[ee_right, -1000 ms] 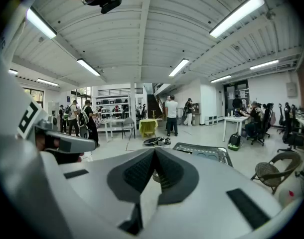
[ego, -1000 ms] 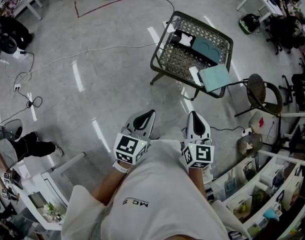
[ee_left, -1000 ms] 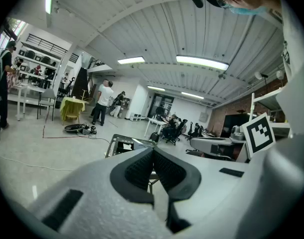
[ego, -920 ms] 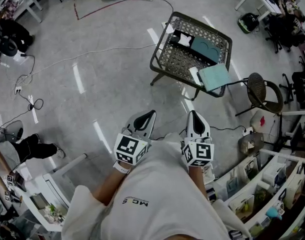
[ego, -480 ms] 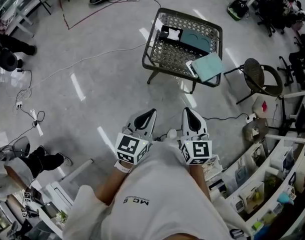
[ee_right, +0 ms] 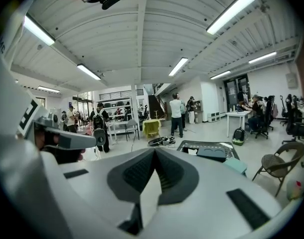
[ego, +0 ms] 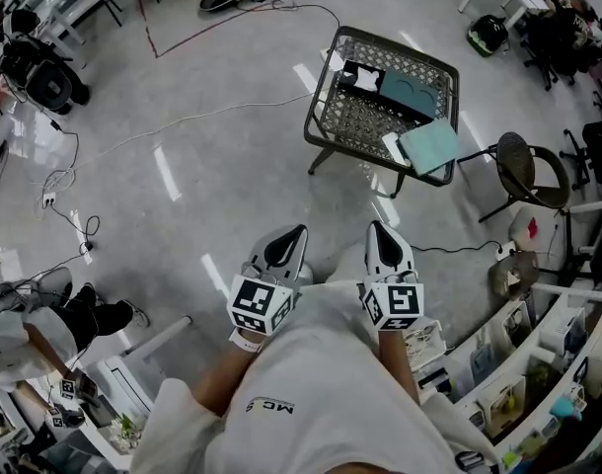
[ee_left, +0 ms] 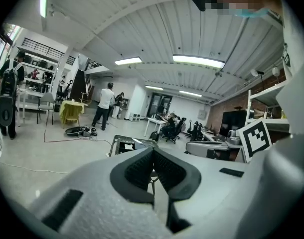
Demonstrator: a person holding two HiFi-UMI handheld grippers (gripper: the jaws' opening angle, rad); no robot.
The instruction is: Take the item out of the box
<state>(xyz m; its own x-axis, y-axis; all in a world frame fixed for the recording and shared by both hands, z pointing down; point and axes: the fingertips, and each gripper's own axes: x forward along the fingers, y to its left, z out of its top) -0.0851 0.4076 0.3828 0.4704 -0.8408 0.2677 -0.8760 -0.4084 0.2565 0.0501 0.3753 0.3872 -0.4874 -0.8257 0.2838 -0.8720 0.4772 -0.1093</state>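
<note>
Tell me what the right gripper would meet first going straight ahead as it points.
Free at first. The right gripper aims roughly at the mesh table, perhaps passing above it.

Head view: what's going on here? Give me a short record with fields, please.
Place: large workshop floor
Left gripper: jaws shut, empty, close to the person's body
Right gripper: the same
Table: wire mesh, ahead, apart from both grippers
Box: on the table, untouched
Teal flat piece: at the table's near edge
</note>
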